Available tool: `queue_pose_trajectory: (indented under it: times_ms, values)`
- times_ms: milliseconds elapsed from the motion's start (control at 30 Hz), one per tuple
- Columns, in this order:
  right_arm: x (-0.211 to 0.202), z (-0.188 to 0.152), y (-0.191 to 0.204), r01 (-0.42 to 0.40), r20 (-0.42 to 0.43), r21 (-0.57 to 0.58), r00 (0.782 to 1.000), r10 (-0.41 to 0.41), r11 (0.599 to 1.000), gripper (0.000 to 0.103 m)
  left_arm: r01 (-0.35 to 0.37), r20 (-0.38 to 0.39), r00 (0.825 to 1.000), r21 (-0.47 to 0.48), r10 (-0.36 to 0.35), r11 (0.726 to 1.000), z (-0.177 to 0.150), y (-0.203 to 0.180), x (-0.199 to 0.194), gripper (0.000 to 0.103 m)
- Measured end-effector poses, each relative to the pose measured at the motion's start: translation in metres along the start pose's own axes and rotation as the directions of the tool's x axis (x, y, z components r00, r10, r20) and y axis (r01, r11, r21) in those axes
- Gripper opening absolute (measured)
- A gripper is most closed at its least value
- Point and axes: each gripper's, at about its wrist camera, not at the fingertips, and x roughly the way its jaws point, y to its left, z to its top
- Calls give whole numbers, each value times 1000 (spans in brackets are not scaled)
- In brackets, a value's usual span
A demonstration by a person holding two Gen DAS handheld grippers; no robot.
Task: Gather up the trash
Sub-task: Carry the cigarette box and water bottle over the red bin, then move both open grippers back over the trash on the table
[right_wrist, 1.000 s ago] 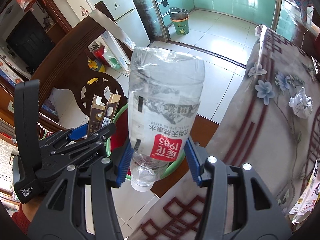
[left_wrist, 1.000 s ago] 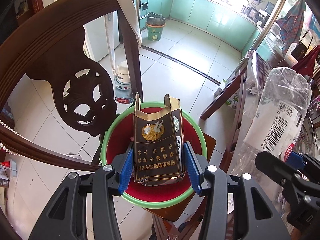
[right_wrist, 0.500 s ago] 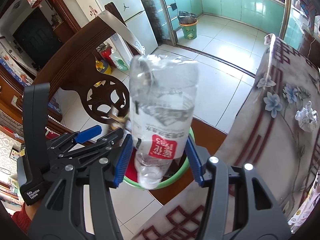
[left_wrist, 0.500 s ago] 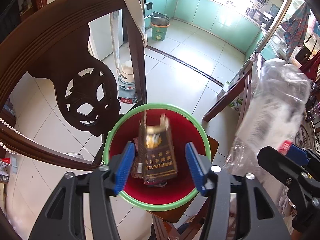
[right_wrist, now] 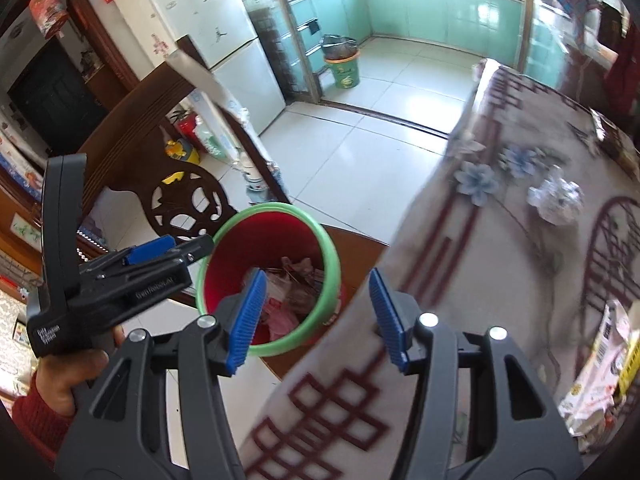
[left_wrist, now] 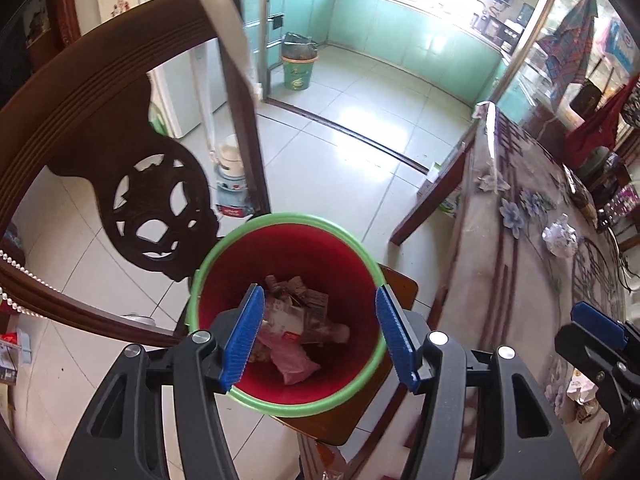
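The red bin with the green rim (left_wrist: 208,256) stands on a wooden chair seat (left_wrist: 400,284) just beside the near edge of the cloth-covered table (right_wrist: 460,240). It holds a loose heap of trash (left_wrist: 298,320) on its bottom: a pink plastic bag, crumpled paper and packet scraps, the pieces too jumbled to name singly. Most of the bin's depth is unfilled.

The left gripper (left_wrist: 318,334) hangs over the bin's mouth, its jaws standing well apart with nothing between them. The right gripper (right_wrist: 316,312) sits over the table's near edge next to the bin; its jaws are opening and they too hold nothing, only bin and cloth showing through the gap. The left hand (right_wrist: 66,380), in a red sleeve, shows in the right wrist view.

By my judgement the dropping step is finished for both hands and the work now turns to fetching more. A crumpled white wad (right_wrist: 554,198) lies farther in on the table, and a printed packet (right_wrist: 592,368) rests at the table's right side; either looks a likely next pick. That calls for swinging a gripper away from the bin, over the cloth, and coming down with jaws wide.
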Motion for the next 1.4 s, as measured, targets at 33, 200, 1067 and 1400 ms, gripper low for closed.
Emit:
queue_pose_trajectory:
  times_ms: [33, 200, 1067, 1400]
  values:
    - [-6, -6, -10, 15, 4, 19, 1000, -15, 1000, 57, 11, -3, 1000, 12, -11, 1000, -1, -7, 0, 55]
    - [-35, -35, -61, 105, 5, 118, 994, -106, 987, 57, 72, -19, 997, 86, -70, 994, -7, -52, 1, 55]
    - [-124, -187, -293, 298, -119, 495, 954, -276, 817, 66, 250, -157, 966, 398, -203, 883, -106, -297, -18, 55]
    - [-95, -184, -308, 202, -126, 461, 979, -162, 864, 66, 256, -175, 965, 458, -196, 851, -133, -357, -25, 55]
